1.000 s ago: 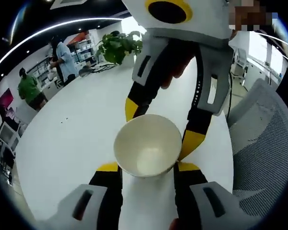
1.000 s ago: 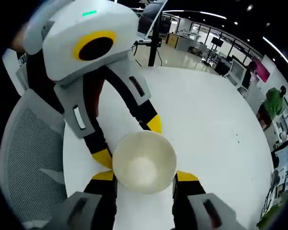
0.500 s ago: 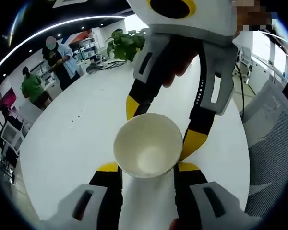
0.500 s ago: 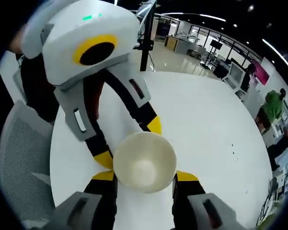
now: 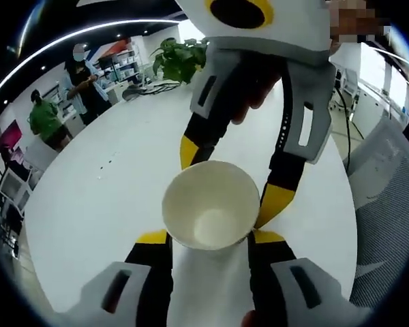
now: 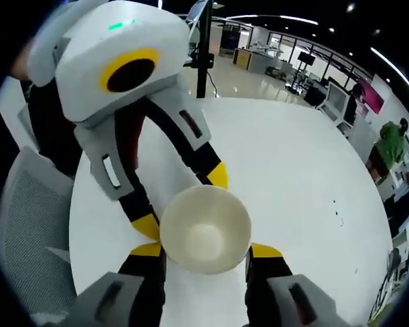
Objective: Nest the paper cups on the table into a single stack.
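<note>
Both the left tool (image 5: 208, 237) and the right tool (image 6: 205, 249) pinch one light, crushable paper cup (image 5: 210, 205) above the table (image 5: 109, 197); grip gently below its rim.

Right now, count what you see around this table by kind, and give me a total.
Paper cup: 1
Hand-held gripper: 2, left and right, jaws on each side of the cup
White table: 1
Mesh chair: 1
Potted plant: 1
Total: 6
</note>
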The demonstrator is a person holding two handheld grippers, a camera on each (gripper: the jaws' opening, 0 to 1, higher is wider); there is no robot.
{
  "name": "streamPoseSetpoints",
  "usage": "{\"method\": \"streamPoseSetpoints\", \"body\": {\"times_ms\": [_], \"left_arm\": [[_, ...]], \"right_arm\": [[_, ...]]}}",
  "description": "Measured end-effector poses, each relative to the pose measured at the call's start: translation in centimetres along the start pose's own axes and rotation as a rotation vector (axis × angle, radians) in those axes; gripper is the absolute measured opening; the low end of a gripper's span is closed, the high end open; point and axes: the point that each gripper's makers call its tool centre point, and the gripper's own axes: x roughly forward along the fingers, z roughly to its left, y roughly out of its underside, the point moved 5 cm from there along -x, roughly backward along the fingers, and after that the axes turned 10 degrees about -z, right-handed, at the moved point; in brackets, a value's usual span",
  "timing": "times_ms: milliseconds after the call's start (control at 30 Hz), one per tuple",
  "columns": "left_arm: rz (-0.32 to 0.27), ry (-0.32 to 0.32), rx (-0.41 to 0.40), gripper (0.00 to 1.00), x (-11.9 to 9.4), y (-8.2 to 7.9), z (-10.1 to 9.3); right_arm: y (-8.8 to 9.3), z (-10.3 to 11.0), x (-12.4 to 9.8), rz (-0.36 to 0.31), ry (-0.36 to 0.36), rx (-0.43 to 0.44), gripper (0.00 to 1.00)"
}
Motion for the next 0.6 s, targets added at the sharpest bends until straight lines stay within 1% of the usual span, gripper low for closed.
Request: {"method": "streamPoseSetpoints", "body": {"times_ms": [100, 167, 267, 333, 367, 400, 467, 567, 600], "left_arm": [[0.004, -0.007, -0.007, 0.47, -0.1, 0.1, 0.0], [0.001, -0.017, -0.014, 0.47, 0.0, 0.3, 0.1], [-0.007, -0.039, -0.039, 0.49, -0.2, 0.4, 0.3], [-0.011, -0.061, -0.066, 0.51, -0.3, 0.8, 0.5], [-0.011, -0.075, -0.08, 0.52, -0.5, 1.0, 0.5], [-0.011, -0.084, -0.095, 0.54, -0.6, 1.2, 0.5], [-0.017, -0.102, -0.133, 0.54, -1.1, 1.3, 0.1], [-0.022, -0.127, -0.142, 0.55, -1.8, 1.5, -0.1], [-0.023, -0.135, -0.147, 0.55, -2.0, 1.6, -0.2]], "right_arm": [[0.5, -0.1, 0.1, 0.007, 0.001, 0.007, 0.5], [0.6, 0.4, -0.4, 0.004, 0.006, 0.02, 0.54], [1.0, 0.3, -0.1, -0.003, 0.018, 0.039, 0.58], [1.3, 0.4, -0.2, -0.013, 0.033, 0.065, 0.59], [1.6, 0.5, -0.2, -0.021, 0.049, 0.098, 0.59], [1.7, 0.7, -0.3, -0.023, 0.049, 0.114, 0.6], [2.3, 0.8, -0.3, -0.024, 0.052, 0.126, 0.62], [2.7, 1.1, -0.7, -0.031, 0.07, 0.14, 0.63], [2.5, 1.7, -1.5, -0.035, 0.078, 0.155, 0.64]]}}
